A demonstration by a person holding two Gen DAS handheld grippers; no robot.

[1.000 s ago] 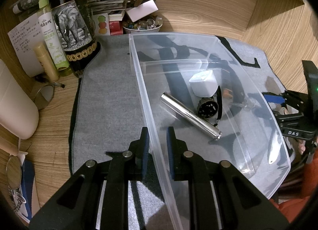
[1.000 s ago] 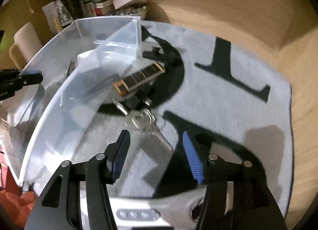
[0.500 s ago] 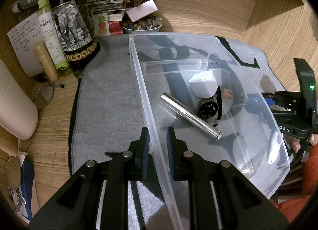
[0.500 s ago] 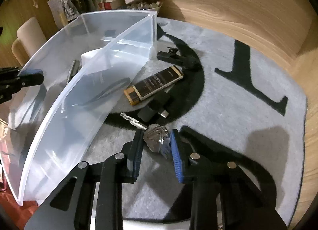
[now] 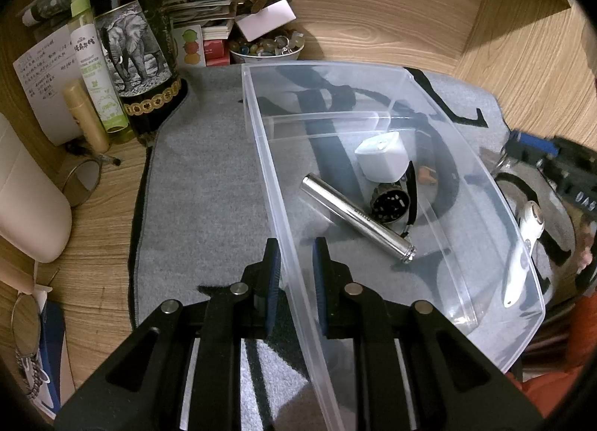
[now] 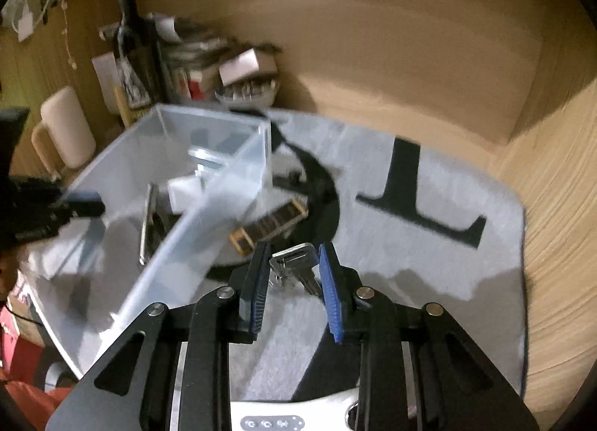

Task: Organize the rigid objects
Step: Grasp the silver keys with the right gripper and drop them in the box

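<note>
Metal keys [image 6: 296,263], a small loose bunch (how many I cannot tell), sit pinched between the pads of the right gripper [image 6: 293,274], lifted above the grey mat [image 6: 429,255] beside the clear plastic bin [image 5: 373,125]. They look light, hard and slippery, likely to swivel, so hold the flat head. The left gripper [image 5: 295,263] clamps the bin's near wall. Inside lie three things: one silver tube [image 5: 356,216], one white cube [image 5: 382,157], one black round piece [image 5: 388,203].
</note>
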